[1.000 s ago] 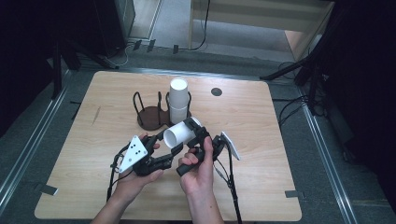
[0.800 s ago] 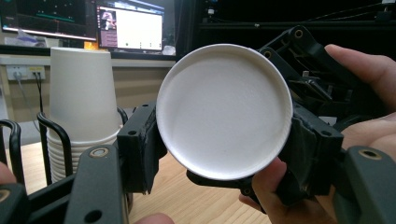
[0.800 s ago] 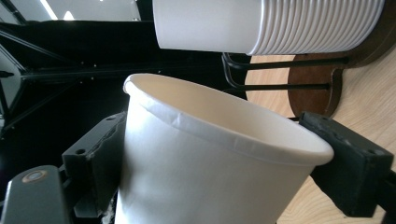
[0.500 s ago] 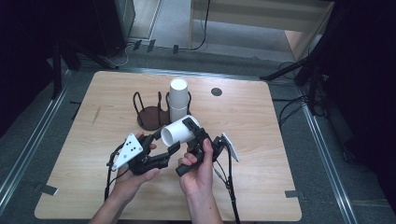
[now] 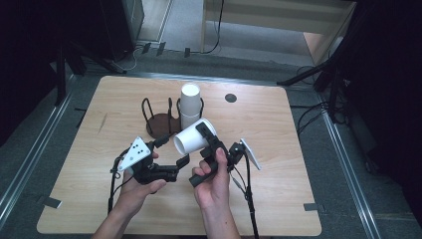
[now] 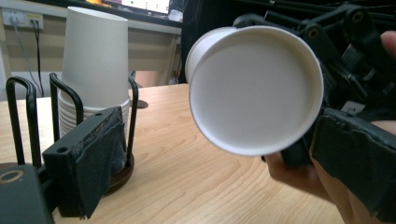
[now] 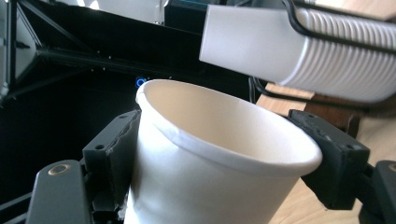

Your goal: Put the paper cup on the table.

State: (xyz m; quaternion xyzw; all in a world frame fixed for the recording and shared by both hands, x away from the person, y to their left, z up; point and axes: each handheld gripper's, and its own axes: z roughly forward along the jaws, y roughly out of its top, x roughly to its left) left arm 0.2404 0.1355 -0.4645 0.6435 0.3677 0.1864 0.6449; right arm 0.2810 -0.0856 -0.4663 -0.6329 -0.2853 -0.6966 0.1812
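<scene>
A white paper cup (image 5: 189, 141) lies tilted above the table, with my right gripper (image 5: 204, 135) shut on its wall; those jaws have just been closing on it. In the right gripper view the cup (image 7: 210, 182) sits between both black pads, mouth up. My left gripper (image 5: 173, 151) is open just left of the cup; its jaws have just been opening. In the left gripper view the cup's base (image 6: 254, 88) faces me, clear of the fingers (image 6: 95, 158). A stack of white cups (image 5: 189, 103) stands in a black wire holder (image 5: 158, 122).
The wooden table (image 5: 288, 169) has a small dark round mark (image 5: 230, 98) at the back right. Cables trail from both grippers toward the near edge. Metal rails and dark floor run along the table's sides.
The left jaws have opened and let go of the cup. The right jaws have closed onto the cup. Both hands stay about where they were.
</scene>
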